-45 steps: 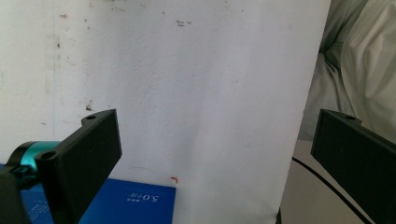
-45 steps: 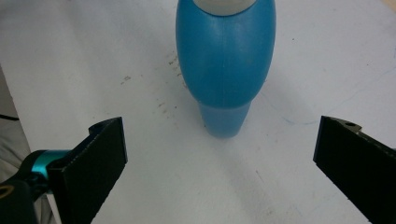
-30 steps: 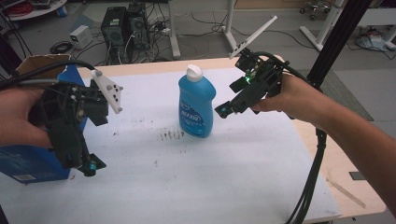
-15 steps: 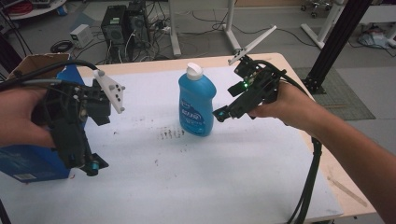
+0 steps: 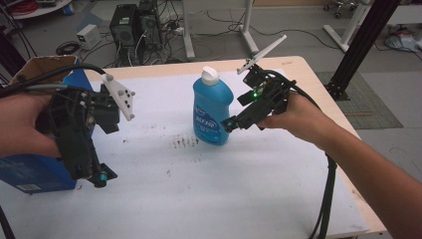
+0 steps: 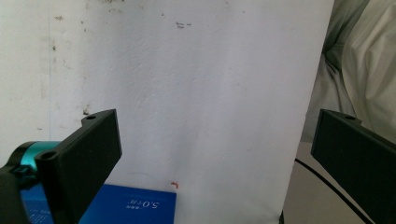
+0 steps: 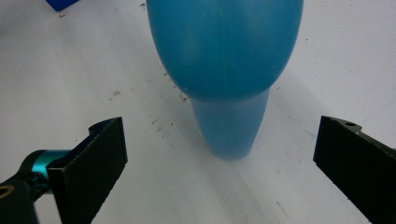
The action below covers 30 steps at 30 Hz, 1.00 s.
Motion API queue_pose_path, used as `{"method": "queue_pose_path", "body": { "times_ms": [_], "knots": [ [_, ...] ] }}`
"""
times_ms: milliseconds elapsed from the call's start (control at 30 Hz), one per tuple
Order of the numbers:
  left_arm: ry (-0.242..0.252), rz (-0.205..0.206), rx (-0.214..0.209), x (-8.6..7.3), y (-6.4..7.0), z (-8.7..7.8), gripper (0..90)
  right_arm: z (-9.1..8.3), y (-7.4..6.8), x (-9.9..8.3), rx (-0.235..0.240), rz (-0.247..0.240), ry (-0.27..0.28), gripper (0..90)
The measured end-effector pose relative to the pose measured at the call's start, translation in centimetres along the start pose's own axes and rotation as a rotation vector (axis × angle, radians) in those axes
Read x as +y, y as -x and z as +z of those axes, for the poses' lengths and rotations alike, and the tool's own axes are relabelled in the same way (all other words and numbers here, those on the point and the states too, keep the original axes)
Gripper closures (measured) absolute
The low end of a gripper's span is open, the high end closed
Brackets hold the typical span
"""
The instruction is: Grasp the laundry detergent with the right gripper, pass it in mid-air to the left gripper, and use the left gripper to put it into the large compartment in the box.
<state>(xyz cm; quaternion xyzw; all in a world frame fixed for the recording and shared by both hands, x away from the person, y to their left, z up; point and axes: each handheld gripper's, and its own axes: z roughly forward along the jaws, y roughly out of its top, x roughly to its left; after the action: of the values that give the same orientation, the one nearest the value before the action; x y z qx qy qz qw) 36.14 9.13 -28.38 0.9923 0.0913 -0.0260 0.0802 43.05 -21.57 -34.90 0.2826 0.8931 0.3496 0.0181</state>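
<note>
Over the last second we brought the right gripper [image 5: 230,123], jaws wide, up against the blue bottle [image 5: 212,110] mid-tabletop, apparently lining up a grasp; left gripper [image 5: 97,174] idles wide.

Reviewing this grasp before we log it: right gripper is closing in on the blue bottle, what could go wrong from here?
1. The blue bottle stands upright, tall and narrow-based; the open right gripper comes in low from the side, so a jaw bumping it first could tip it.
2. Its sides look smooth and curved in the right gripper view; the flat jaws might slip.
3. The left gripper is open near the blue box, too far away to steady the bottle.
</note>
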Motion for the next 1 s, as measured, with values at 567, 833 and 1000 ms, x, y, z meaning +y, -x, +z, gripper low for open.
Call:
{"method": "queue_pose_path", "body": {
  "times_ms": [567, 833, 1000],
  "knots": [
    [0.000, -0.004, -0.002, 0.0, -0.1, 0.0, 1.7, 2.1, 0.3, 0.1, -0.002, 0.013, 0.066, 2.1],
    [0.000, -0.001, -0.003, 0.0, -0.2, 0.1, 1.7, 2.9, 0.3, 0.0, 0.005, 0.013, 0.100, 2.1],
    [0.000, -0.003, -0.003, -0.2, -0.2, 0.1, 1.7, 3.1, 0.4, -0.2, 0.007, 0.017, 0.127, 2.1]
  ]
}}
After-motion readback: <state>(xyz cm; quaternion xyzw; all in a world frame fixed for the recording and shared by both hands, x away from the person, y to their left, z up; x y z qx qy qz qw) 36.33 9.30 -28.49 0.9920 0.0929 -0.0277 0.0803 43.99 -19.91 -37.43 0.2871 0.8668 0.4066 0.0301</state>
